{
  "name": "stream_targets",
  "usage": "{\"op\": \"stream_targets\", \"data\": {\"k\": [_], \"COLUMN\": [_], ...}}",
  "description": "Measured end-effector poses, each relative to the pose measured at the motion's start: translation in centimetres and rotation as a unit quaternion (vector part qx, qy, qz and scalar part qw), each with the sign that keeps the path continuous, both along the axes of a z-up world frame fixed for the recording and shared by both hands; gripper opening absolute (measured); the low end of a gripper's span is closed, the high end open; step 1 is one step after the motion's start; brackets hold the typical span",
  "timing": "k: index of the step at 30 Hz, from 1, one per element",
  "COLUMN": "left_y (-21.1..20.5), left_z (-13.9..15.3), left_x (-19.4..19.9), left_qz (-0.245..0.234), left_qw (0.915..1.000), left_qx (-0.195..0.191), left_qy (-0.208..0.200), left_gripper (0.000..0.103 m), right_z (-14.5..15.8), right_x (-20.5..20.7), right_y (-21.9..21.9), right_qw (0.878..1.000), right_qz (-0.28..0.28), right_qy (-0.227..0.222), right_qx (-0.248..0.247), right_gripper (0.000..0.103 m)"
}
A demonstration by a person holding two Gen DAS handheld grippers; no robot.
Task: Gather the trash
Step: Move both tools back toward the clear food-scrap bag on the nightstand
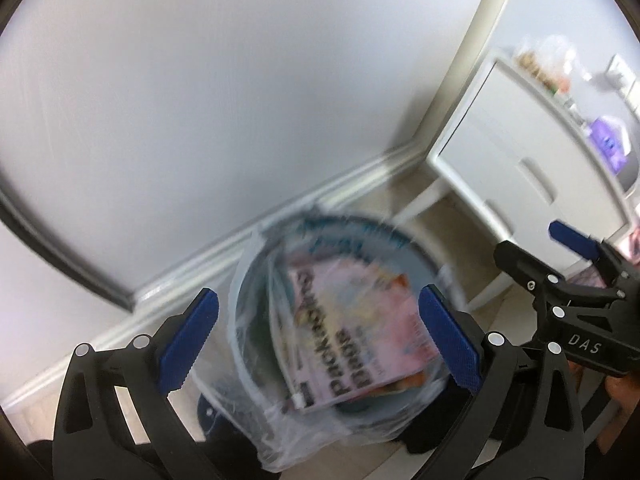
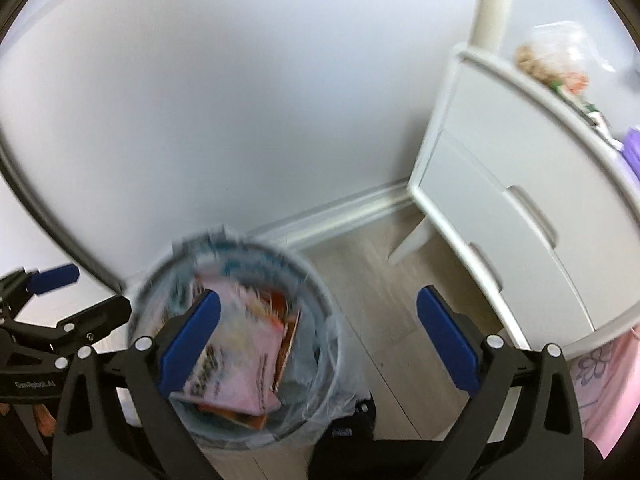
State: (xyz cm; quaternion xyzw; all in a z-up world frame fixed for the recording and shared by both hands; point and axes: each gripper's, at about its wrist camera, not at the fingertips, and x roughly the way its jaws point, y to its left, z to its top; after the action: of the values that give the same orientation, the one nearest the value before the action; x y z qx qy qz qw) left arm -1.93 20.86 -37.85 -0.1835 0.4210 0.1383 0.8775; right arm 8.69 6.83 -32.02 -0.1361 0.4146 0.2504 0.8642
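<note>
The left gripper (image 1: 318, 340) has its jaws released and wide, nothing between the pads. Below and beyond those jaws stands the trash bin (image 1: 256, 364) on the floor (image 2: 372, 292), lined with a clear plastic bag (image 1: 288, 436); a pink package (image 1: 360, 344) lies inside. The right gripper (image 2: 318, 340) is likewise released and empty, the bin below its left jaw, a white cabinet (image 2: 500, 208) past its right jaw.

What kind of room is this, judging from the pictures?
Probably a room in a home, perhaps a bedroom: a white cabinet on legs, a wood-look floor with a white baseboard, and a lined waste bin.
</note>
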Motion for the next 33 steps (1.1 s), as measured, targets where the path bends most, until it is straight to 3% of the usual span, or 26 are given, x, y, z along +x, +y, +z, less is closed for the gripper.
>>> {"op": "stream_targets", "data": {"k": [9, 13, 21, 30, 33], "left_y": [-1.9, -3.7, -8.9, -14.1, -15.6], "left_z": [8.7, 13.2, 21.4, 28.6, 29.7], "left_x": [1.2, 2.4, 6.7, 14.2, 16.8], "left_qz": [-0.024, -0.049, -0.128, -0.202, -0.219], "left_qw": [0.9965, 0.9923, 0.9769, 0.9576, 0.9529], "left_qx": [0.022, 0.038, 0.065, 0.070, 0.078], "left_qy": [-0.077, -0.107, -0.158, -0.193, -0.195], "left_gripper": [0.097, 0.097, 0.097, 0.097, 0.097], "right_z": [11.3, 16.0, 21.6, 26.2, 27.2], "right_x": [1.1, 2.2, 5.1, 10.5, 12.7], "right_y": [-6.0, -9.5, -15.7, -20.3, -21.2], "right_qw": [0.988, 0.981, 0.973, 0.973, 0.973], "right_qz": [-0.074, -0.111, -0.147, -0.149, -0.151], "right_qy": [-0.078, -0.114, -0.158, -0.162, -0.157], "right_qx": [0.109, 0.114, 0.085, 0.067, 0.071], "right_gripper": [0.096, 0.096, 0.096, 0.096, 0.096]}}
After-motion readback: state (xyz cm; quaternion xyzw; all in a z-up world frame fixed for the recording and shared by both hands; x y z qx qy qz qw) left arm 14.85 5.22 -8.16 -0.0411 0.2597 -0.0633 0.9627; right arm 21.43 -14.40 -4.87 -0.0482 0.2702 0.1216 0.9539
